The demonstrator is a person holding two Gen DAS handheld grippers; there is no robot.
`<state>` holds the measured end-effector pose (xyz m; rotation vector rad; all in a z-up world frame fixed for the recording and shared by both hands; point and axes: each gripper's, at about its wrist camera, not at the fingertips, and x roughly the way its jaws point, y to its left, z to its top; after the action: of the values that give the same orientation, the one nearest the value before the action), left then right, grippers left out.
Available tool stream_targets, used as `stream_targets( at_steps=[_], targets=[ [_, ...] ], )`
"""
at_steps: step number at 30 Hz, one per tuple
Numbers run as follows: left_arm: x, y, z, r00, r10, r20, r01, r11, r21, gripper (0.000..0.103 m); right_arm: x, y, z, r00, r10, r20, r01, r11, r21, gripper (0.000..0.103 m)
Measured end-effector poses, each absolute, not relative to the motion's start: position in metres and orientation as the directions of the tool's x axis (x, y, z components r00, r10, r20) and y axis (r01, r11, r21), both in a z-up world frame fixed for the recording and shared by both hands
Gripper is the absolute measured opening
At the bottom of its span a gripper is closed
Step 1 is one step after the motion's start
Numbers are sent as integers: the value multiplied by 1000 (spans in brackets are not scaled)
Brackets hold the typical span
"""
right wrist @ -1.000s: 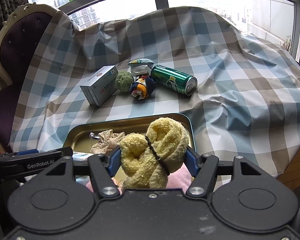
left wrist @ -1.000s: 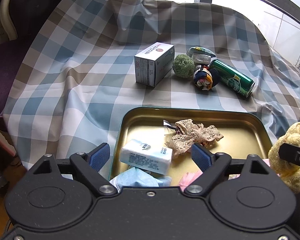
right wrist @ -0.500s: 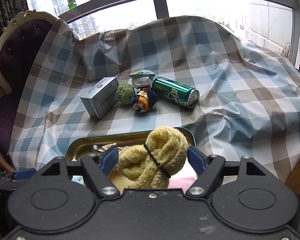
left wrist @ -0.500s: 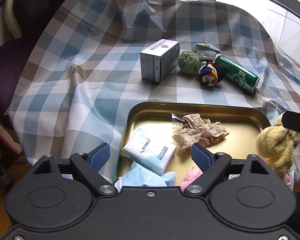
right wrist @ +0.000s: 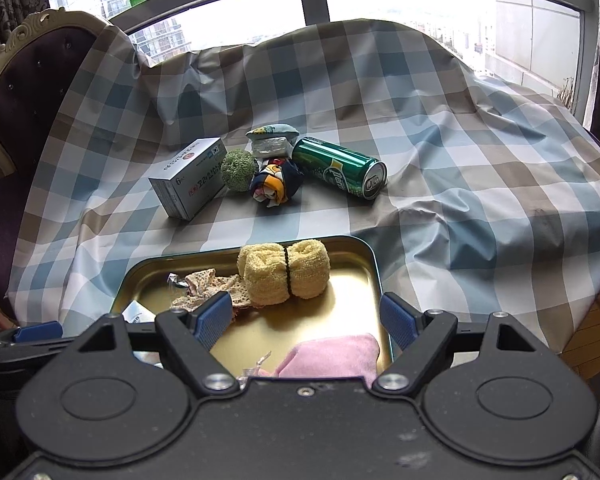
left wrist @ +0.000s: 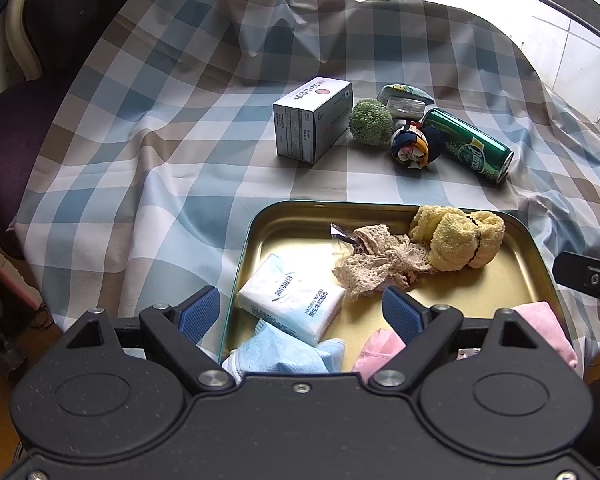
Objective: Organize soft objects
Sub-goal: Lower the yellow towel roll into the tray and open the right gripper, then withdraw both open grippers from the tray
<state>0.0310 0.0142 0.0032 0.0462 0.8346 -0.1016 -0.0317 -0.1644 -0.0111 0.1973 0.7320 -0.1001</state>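
A yellow towel roll (right wrist: 285,272) tied with a black band lies in the far part of the gold tray (right wrist: 352,320); it also shows in the left wrist view (left wrist: 458,238). The tray (left wrist: 292,220) also holds beige lace (left wrist: 380,262), a tissue pack (left wrist: 294,304), a blue mask (left wrist: 284,354) and pink cloth (right wrist: 332,356). My right gripper (right wrist: 306,316) is open and empty over the tray's near part, short of the towel. My left gripper (left wrist: 300,312) is open and empty over the tray's near left. A green fuzzy ball (right wrist: 239,170) and a patterned cloth bundle (right wrist: 275,184) lie on the checked cloth beyond.
A white box (right wrist: 190,184), a green can (right wrist: 340,168) and a small pouch (right wrist: 272,138) lie on the checked tablecloth behind the tray. A purple chair (right wrist: 28,92) stands at the left. A window lies behind.
My right gripper opened and let go of the yellow towel roll, which now lies in the tray; the gripper pulled back. The left gripper stayed open and drew back slightly.
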Motion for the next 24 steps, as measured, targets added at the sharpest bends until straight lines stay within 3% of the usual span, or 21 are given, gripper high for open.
stream_targets(
  at_steps=[24],
  targets=[
    [30,14,3,667,-73,-742,109,994,1,86,-26,-163,-16,714,-4,-700,152,977,150,81]
  ],
)
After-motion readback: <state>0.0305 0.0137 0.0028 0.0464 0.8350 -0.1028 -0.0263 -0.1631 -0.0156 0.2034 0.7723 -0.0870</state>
